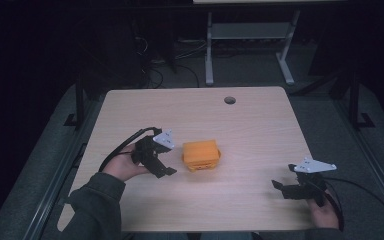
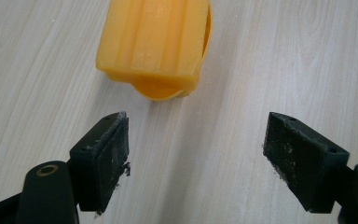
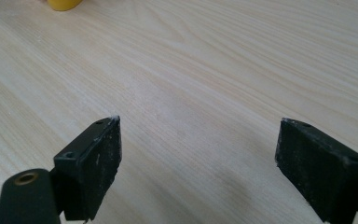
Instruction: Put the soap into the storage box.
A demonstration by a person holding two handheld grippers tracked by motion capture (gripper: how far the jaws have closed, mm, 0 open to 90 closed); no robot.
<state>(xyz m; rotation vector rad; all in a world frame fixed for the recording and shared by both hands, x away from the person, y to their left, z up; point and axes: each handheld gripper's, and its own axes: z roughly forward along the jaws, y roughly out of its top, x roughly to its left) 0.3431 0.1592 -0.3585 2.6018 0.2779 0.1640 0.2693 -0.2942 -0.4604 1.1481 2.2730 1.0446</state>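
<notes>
An orange ribbed block (image 1: pixel 201 155) lies just left of centre frame on the wooden table (image 1: pixel 260 125), long axis crosswise. The left gripper (image 1: pixel 162 167), jaws wide and empty, sits just beside its left end; the right gripper (image 1: pixel 281 187), likewise wide, waits well apart at lower right.

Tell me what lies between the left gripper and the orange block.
Nothing: bare wooden table separates the open left gripper from the orange block, as the left gripper view shows.
</notes>
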